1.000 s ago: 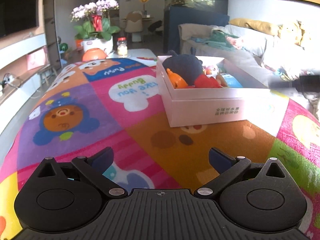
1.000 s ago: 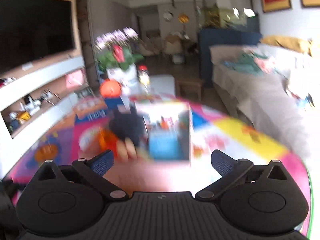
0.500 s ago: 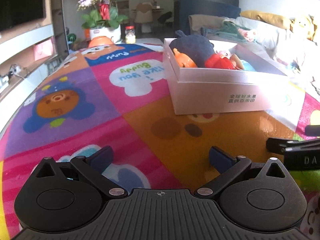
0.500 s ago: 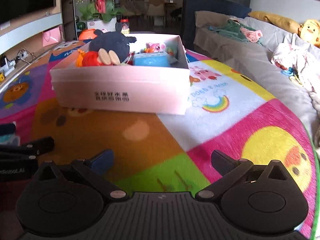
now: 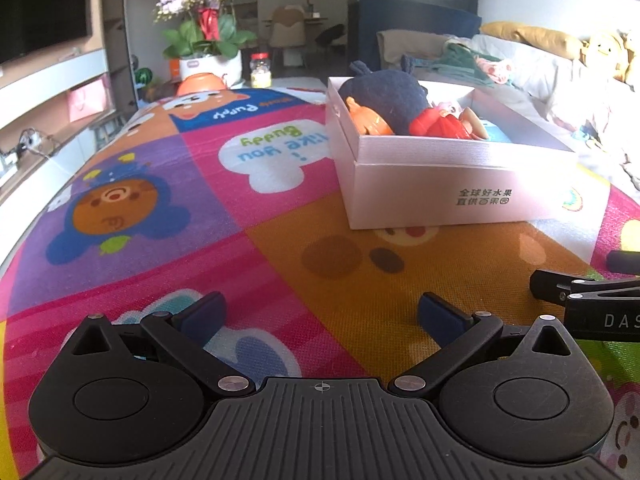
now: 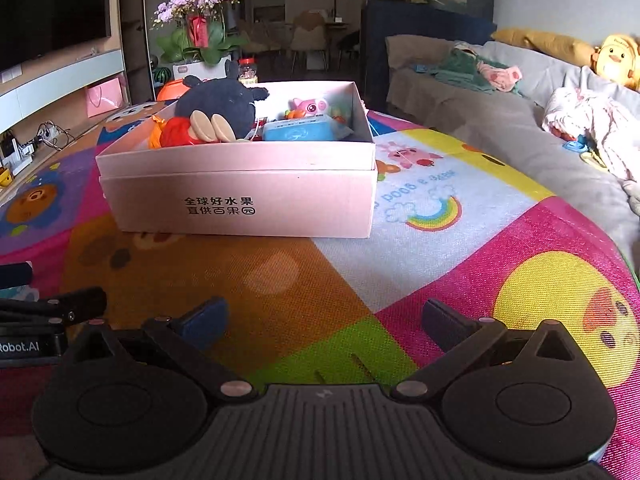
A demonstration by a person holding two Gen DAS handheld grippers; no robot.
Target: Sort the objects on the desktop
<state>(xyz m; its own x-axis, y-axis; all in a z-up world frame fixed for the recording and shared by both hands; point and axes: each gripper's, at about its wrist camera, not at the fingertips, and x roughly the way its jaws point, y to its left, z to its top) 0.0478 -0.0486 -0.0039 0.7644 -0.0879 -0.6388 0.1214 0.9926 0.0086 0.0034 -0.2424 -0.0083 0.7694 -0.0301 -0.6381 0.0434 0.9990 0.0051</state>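
Note:
A white cardboard box (image 5: 460, 196) (image 6: 240, 204) stands on the colourful cartoon mat (image 5: 200, 216). Inside lie a dark blue plush (image 5: 384, 100) (image 6: 218, 104), a red and orange doll (image 5: 440, 124) (image 6: 176, 132), a blue pack (image 6: 304, 132) and a small pink toy (image 6: 310, 106). My left gripper (image 5: 320, 316) is open and empty, low over the mat, in front of the box's left corner. My right gripper (image 6: 324, 320) is open and empty, low over the mat before the box's front wall. Each gripper shows at the edge of the other's view.
A potted orchid (image 5: 204, 36), a jar (image 5: 260, 68) and an orange bowl (image 5: 200, 82) stand at the mat's far end. A grey sofa (image 6: 500, 120) with clothes and a yellow plush (image 6: 614, 60) runs along the right. A TV shelf (image 5: 48, 92) lines the left.
Both grippers have dropped lower and pulled back from the box to just above the mat. The right view, first blurred above the box, now rests steady in front of it.

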